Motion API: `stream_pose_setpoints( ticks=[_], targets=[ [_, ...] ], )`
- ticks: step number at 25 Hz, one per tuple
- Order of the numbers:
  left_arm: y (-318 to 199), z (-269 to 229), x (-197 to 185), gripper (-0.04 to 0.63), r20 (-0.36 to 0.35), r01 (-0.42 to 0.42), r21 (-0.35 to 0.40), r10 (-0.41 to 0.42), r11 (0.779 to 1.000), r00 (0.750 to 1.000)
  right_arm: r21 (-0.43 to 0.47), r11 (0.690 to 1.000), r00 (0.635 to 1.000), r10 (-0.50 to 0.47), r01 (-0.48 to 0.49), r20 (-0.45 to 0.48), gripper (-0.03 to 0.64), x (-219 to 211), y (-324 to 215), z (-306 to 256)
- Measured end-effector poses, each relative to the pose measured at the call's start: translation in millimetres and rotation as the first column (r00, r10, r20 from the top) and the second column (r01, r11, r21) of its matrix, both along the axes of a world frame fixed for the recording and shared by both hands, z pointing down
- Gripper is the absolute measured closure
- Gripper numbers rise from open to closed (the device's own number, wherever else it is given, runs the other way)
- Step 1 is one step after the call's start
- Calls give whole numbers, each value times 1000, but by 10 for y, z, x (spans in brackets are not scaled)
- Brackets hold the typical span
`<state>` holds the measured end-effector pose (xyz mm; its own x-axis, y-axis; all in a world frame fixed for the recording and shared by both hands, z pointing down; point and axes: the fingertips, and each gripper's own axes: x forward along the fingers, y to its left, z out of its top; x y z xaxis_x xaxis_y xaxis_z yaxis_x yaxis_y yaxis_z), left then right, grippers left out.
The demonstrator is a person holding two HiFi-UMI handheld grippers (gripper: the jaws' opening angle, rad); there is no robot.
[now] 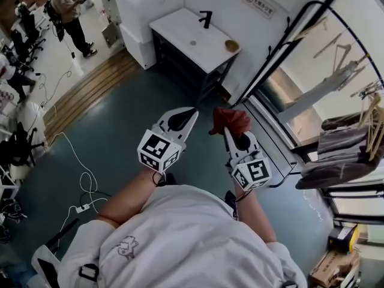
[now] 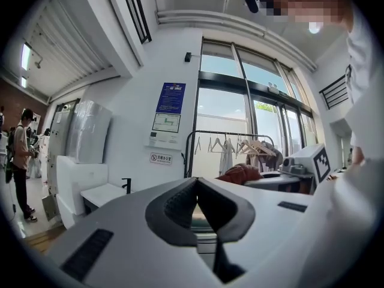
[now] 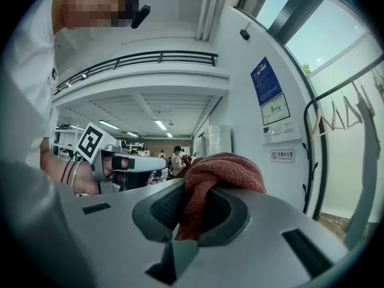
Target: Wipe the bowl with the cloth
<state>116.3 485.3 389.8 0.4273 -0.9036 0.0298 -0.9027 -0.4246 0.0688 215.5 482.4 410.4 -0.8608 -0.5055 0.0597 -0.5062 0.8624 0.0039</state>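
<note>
A small tan bowl point(image 1: 231, 45) sits near the right end of a white table point(image 1: 180, 32) by the far wall, next to a black faucet-like fixture point(image 1: 206, 19). My right gripper point(image 1: 227, 129) is shut on a crumpled red cloth point(image 1: 230, 120), held in the air well short of the table; the red cloth point(image 3: 219, 171) bulges out between the jaws of the right gripper point(image 3: 189, 212). Beside it my left gripper point(image 1: 193, 114) is shut with nothing in it; in the left gripper view the left gripper point(image 2: 197, 195) has its jaws meeting at the tips, the white table point(image 2: 102, 194) beyond them.
Dark teal floor lies between me and the table. A black clothes rail point(image 1: 312, 35) with hangers and garments stands at the right by glass doors. White cables point(image 1: 78, 161) trail on the floor at the left. People point(image 1: 69, 14) stand at the far left. A white cabinet point(image 1: 147, 8) adjoins the table.
</note>
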Motion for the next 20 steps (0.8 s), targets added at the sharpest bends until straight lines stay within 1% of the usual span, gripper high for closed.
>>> stream_pose_setpoints(
  ticks=[4,9,12,15,20],
  targets=[
    [-201,-15,-328,583,20,-43,-13,43,999,999,1,1000,1000,10,-10,-8,566,-403,-182,-24],
    [-507,66,-494,583,19,-62,-37,63,997,998,-32,999,999,29,-29,-17,566,-541,-509,98],
    [-735,136,-592,583,28,-53,-50,54,997,998,-46,998,999,32,-32,-11,566,-587,-798,179],
    [-1031,231,-735,583,36,-24,-70,27,997,999,-54,998,1000,29,-28,6,566,-657,-1147,248],
    [-1729,314,-849,583,46,11,-85,-7,996,999,-67,998,999,18,-15,43,566,-738,-1940,301]
  ],
)
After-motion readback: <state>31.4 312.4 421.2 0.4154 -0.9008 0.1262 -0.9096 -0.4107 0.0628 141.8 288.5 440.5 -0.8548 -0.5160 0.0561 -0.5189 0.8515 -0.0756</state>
